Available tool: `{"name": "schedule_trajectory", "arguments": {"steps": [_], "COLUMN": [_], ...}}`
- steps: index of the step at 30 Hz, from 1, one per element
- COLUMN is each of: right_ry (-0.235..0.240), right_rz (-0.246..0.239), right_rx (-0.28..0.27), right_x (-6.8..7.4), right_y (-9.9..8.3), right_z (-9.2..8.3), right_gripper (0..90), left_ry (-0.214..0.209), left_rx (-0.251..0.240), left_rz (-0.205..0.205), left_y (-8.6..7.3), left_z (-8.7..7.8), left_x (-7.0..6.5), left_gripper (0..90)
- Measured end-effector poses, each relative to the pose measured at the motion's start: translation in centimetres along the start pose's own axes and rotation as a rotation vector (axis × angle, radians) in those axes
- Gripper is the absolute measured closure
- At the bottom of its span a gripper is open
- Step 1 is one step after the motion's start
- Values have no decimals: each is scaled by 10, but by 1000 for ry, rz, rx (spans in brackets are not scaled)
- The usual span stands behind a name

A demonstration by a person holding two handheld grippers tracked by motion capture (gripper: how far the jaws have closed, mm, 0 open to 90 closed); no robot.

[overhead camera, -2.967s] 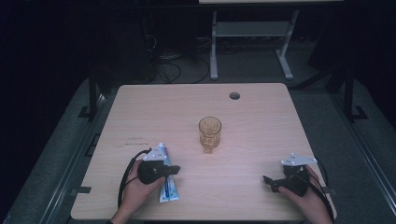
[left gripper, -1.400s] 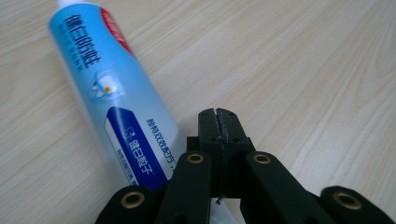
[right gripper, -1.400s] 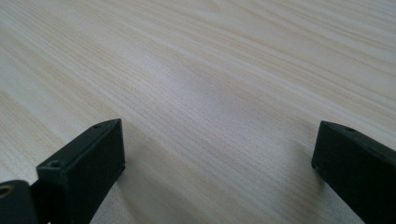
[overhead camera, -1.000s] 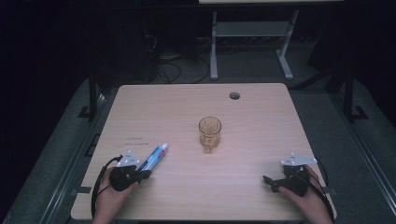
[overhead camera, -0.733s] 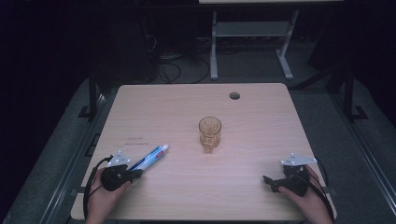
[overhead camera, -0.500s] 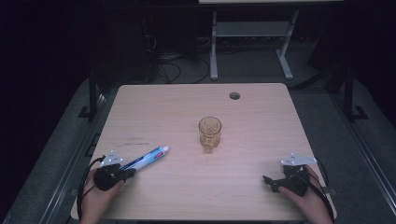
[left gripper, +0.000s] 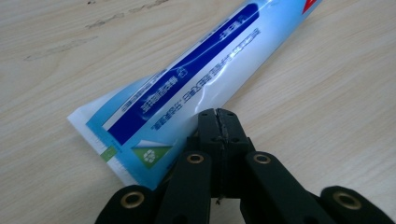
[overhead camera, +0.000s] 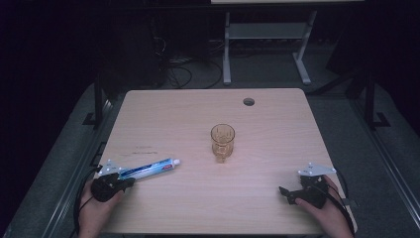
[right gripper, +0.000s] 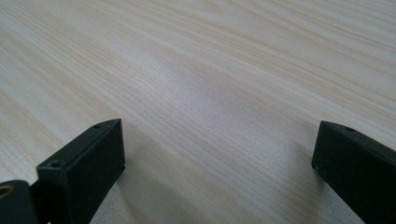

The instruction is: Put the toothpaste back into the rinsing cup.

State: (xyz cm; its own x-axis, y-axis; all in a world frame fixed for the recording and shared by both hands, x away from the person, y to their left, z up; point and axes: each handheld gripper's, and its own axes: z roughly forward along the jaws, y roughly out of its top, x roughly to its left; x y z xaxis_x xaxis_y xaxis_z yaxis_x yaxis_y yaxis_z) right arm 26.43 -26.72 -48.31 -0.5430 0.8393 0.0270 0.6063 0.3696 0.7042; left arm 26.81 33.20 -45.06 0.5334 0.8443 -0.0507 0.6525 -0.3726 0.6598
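Dragging the tube toward lower left, the left gripper has jaws together, nothing held, beside its crimped end; right gripper sits apart, idle, so the glass waits.

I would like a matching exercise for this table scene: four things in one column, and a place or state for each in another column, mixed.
Things:
1. blue and white toothpaste tube
2. amber drinking glass
3. left gripper
4. right gripper

Places or states:
a. jaws wide apart
b. upright, table middle
c. jaws shut
d. lying flat, near left

Pairs: 1-d, 2-b, 3-c, 4-a
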Motion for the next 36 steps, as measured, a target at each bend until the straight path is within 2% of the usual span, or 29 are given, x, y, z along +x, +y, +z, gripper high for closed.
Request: {"name": "schedule_trajectory", "arguments": {"steps": [2,3,7,8,9,14,22,23,28,32,36], "right_ry": [0,0,0,0,0,0,0,0,0,0,0], "right_rz": [1,1,0,0,0,1,0,0,0,0,0], "right_rx": [-1,-1,-1,-1,-1,-1,-1,-1,-1,-1,-1], "right_x": [0,0,0,0,0,0,0,0,0,0,0], "right_y": [0,0,0,0,0,0,0,0,0,0,0], "right_z": [0,0,0,0,0,0,0,0,0,0,0], "right_gripper": [18,18,18,18,18,18,18,18,18,18,18], "left_ry": [-22,-22,-51,-66,-66,-86,-120,-121,-137,-141,-133], "left_rx": [-26,-26,-53,-62,-62,-77,-104,-99,-93,-54,-29], "left_rz": [2,2,19,30,30,67,69,81,92,92,91], "left_y": [7,7,24,34,34,56,87,90,103,111,113], "left_z": [-2,-2,-1,2,2,13,29,32,48,66,75], "left_x": [-4,-4,-10,-14,-14,-20,-22,-22,-26,-27,-28], "left_gripper": [900,900,900,900,900,900,900,900,900,900,900]}}
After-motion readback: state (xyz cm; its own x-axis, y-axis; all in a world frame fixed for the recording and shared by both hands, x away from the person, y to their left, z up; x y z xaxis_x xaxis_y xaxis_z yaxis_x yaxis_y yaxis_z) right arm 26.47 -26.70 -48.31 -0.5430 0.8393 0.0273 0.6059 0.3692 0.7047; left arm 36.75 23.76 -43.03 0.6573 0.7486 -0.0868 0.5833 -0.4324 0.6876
